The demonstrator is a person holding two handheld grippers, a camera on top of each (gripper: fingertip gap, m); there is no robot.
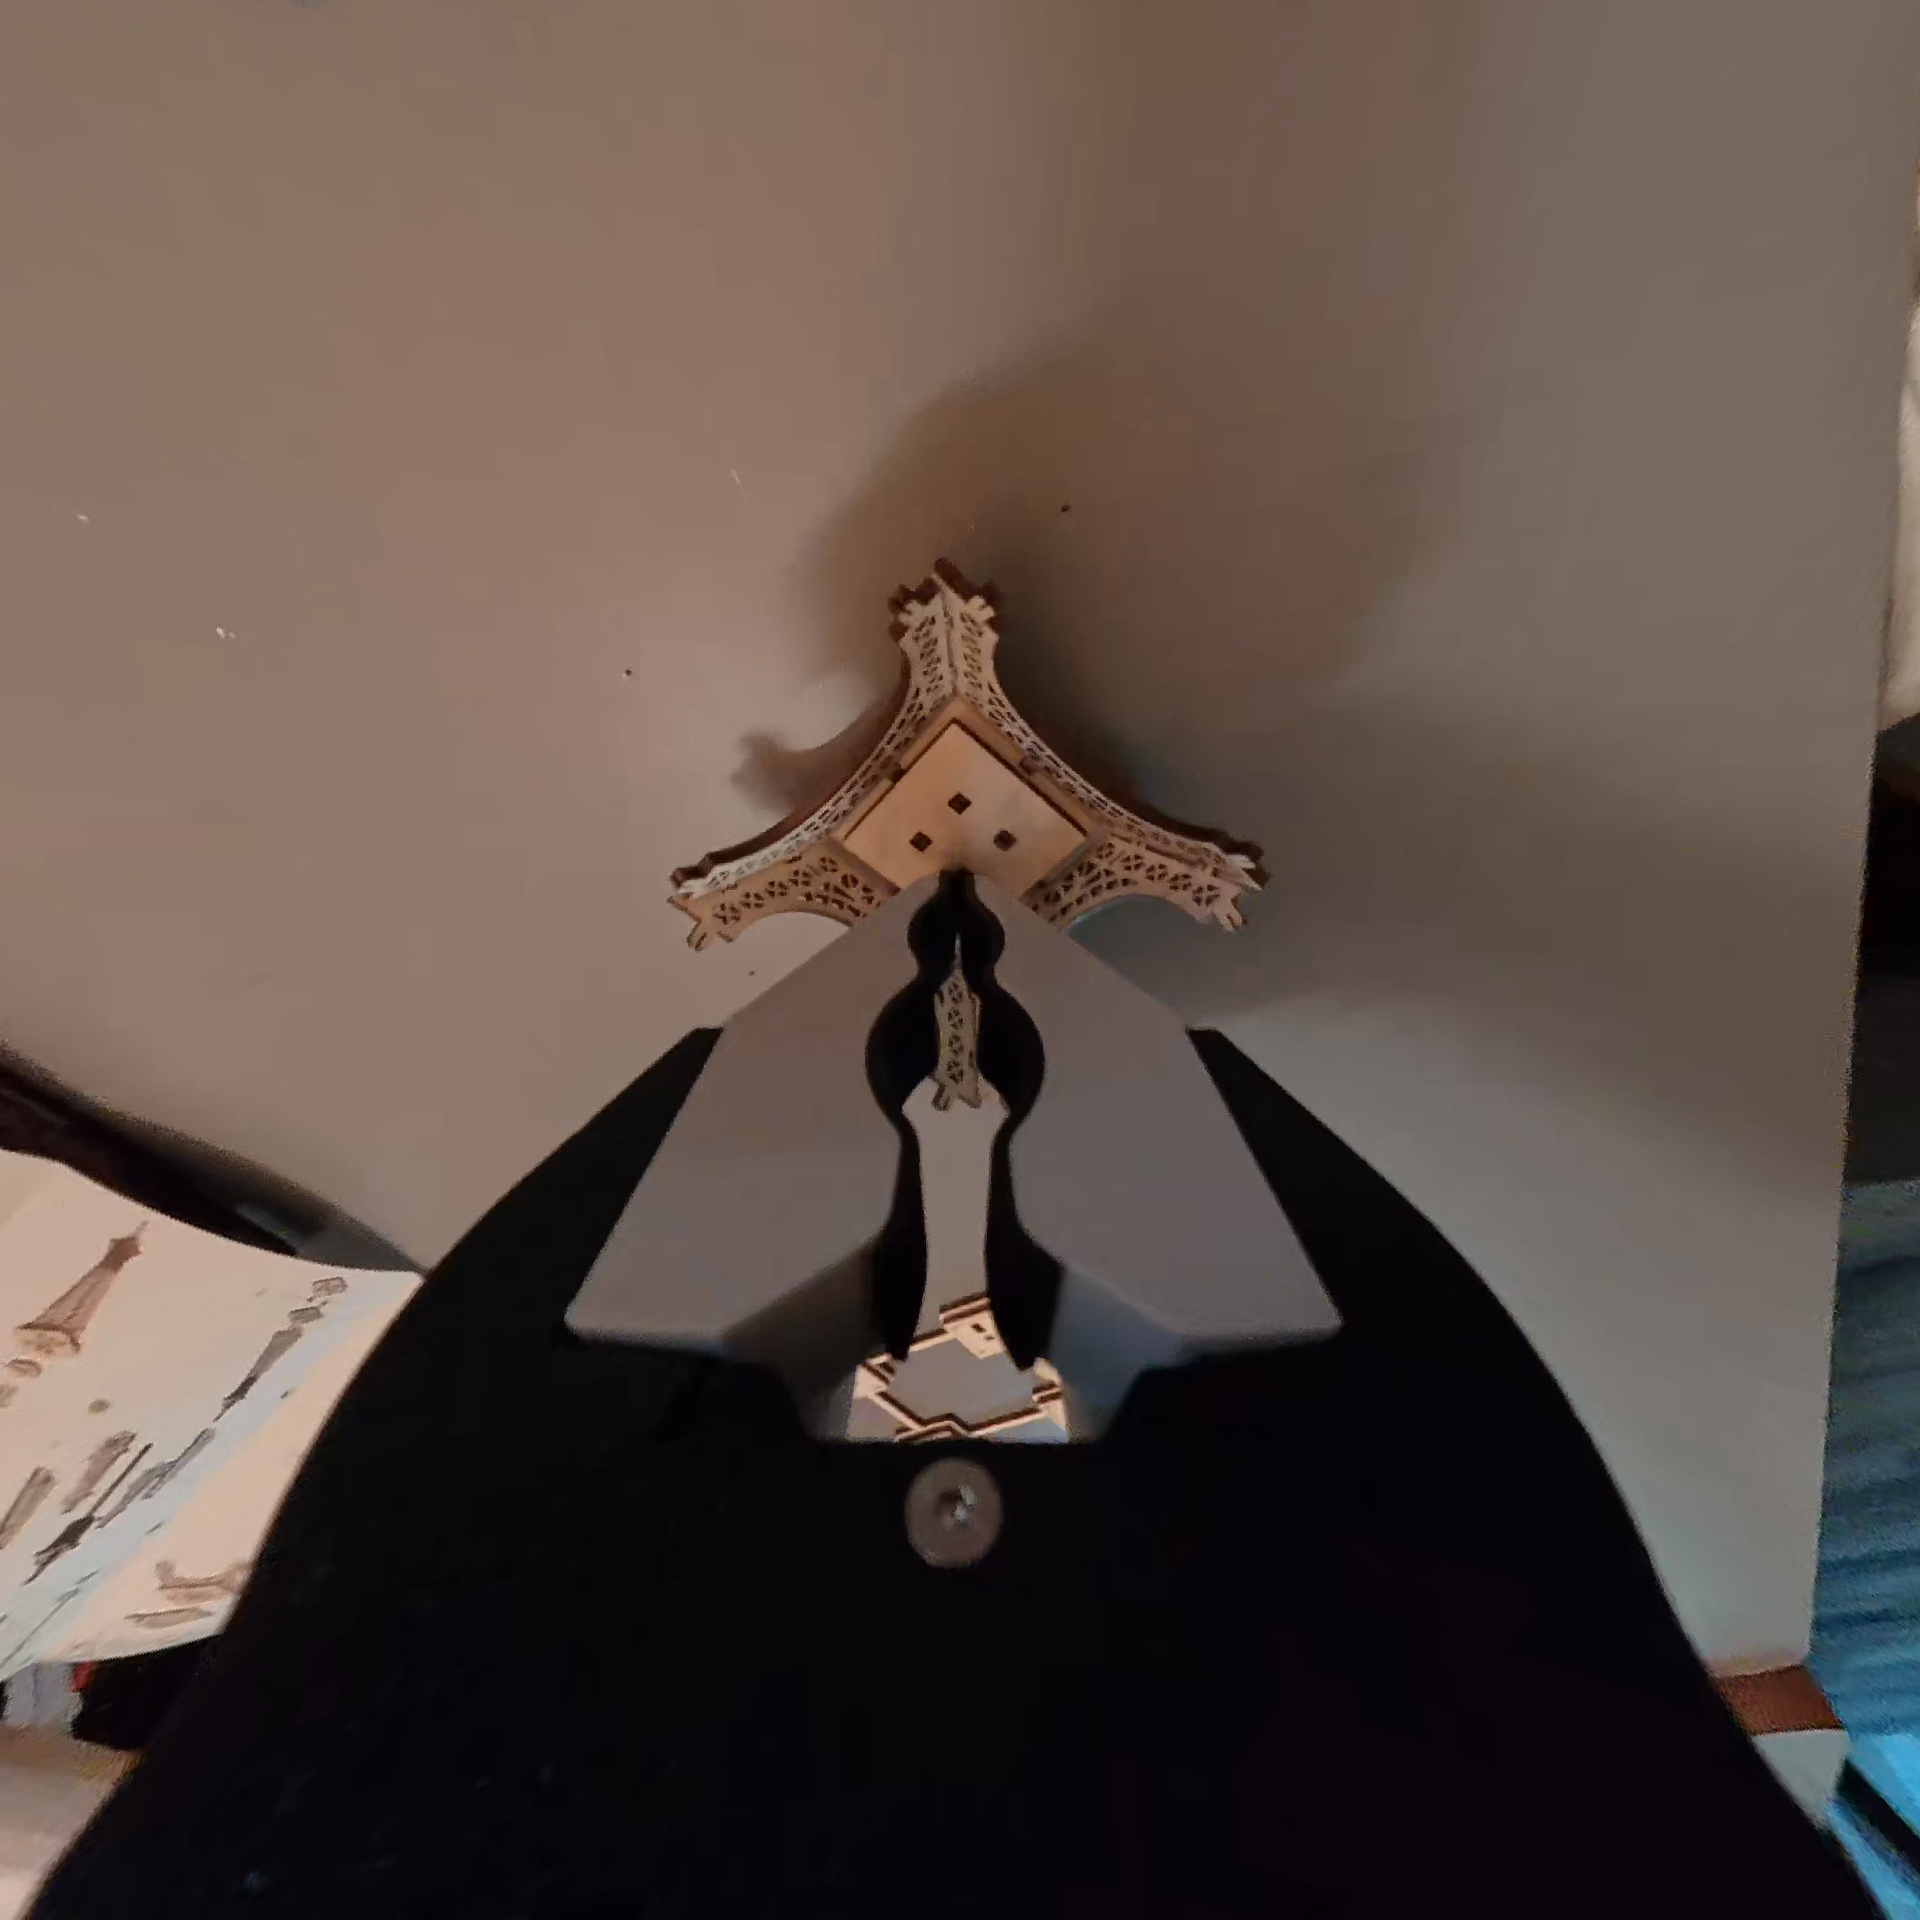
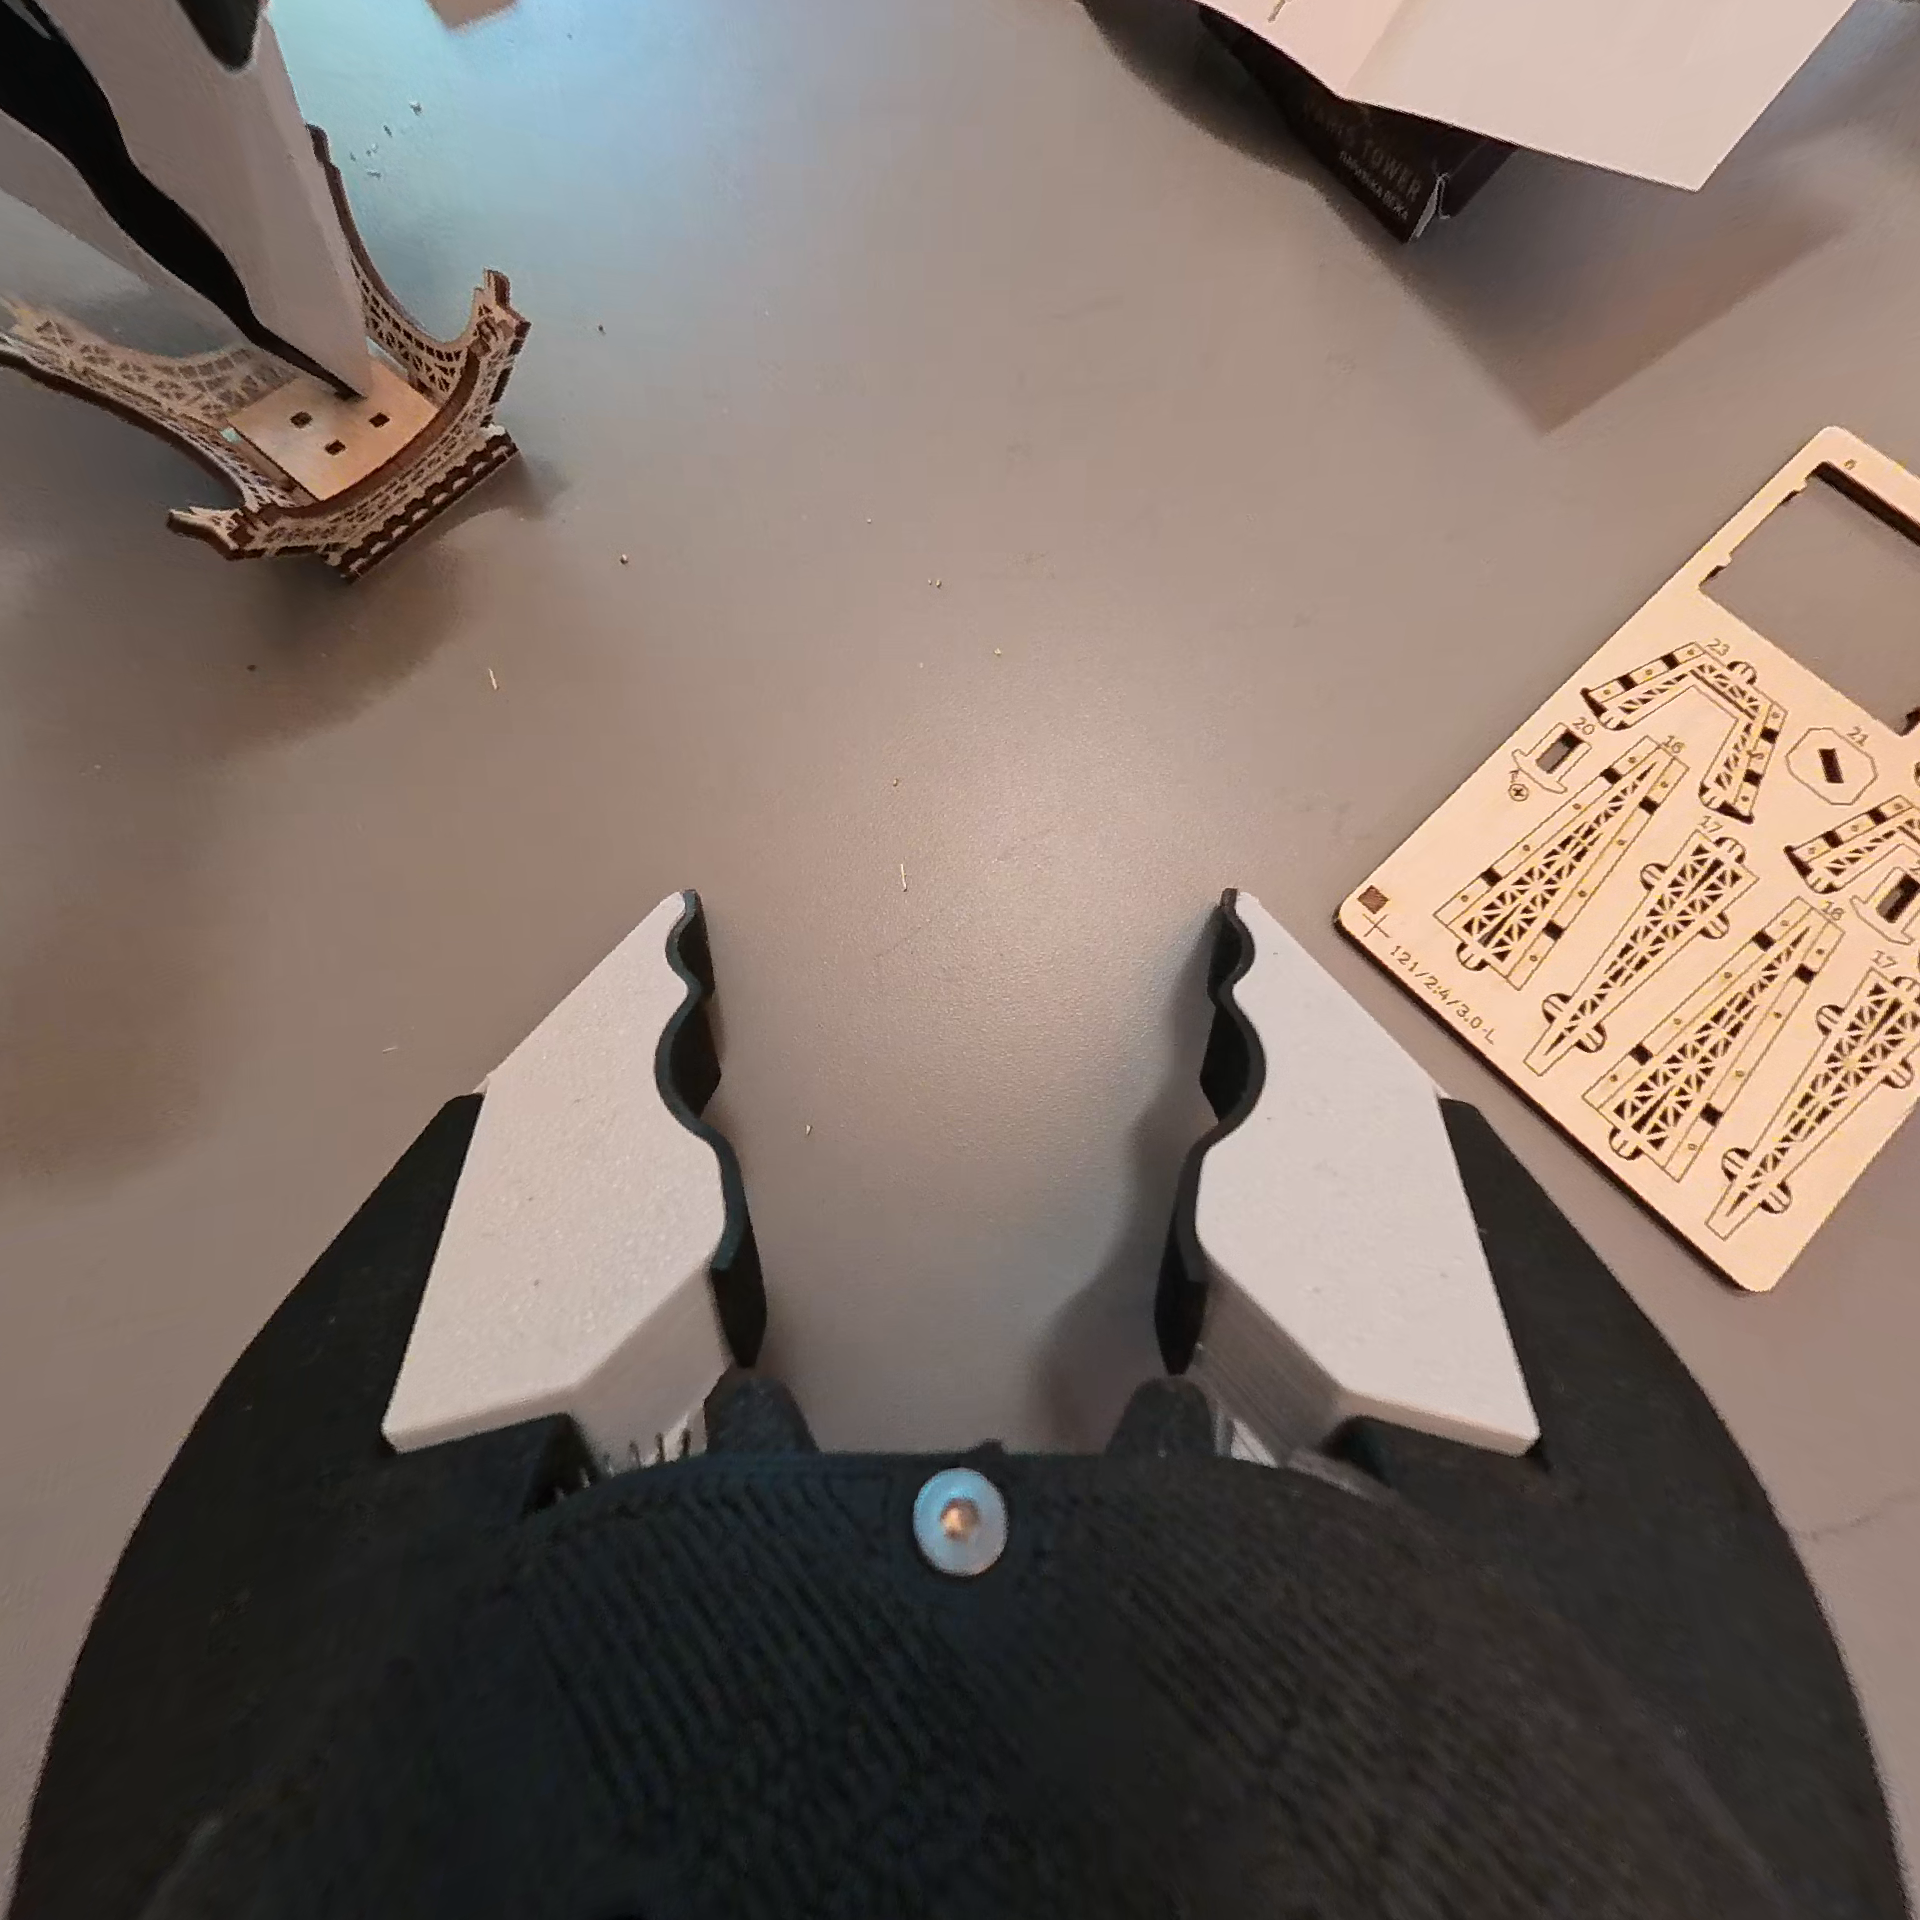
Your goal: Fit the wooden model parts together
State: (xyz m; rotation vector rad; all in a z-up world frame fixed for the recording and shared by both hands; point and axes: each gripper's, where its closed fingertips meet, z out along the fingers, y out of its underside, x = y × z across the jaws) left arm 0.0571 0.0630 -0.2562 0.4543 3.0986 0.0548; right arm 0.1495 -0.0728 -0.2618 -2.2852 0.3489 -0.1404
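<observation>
A wooden tower base point(image 1: 961, 800) with lattice legs and a square slotted platform stands on the grey table; it also shows in the right wrist view point(image 2: 353, 457) at the upper left. My left gripper point(image 1: 957, 883) is shut on a thin lattice wooden piece point(image 1: 958, 1044) and holds it at the near edge of the platform; it shows over the base in the right wrist view point(image 2: 338, 387). My right gripper point(image 2: 956, 914) is open and empty above bare table. A wooden parts sheet point(image 2: 1683, 935) with several uncut pieces lies to its right.
A printed instruction sheet point(image 1: 114, 1382) lies at the left in the left wrist view. A dark box point(image 2: 1371, 166) and white paper point(image 2: 1558, 83) lie at the far right. Another cut wooden sheet point(image 1: 961, 1382) shows under my left gripper. Wood crumbs dot the table point(image 2: 935, 582).
</observation>
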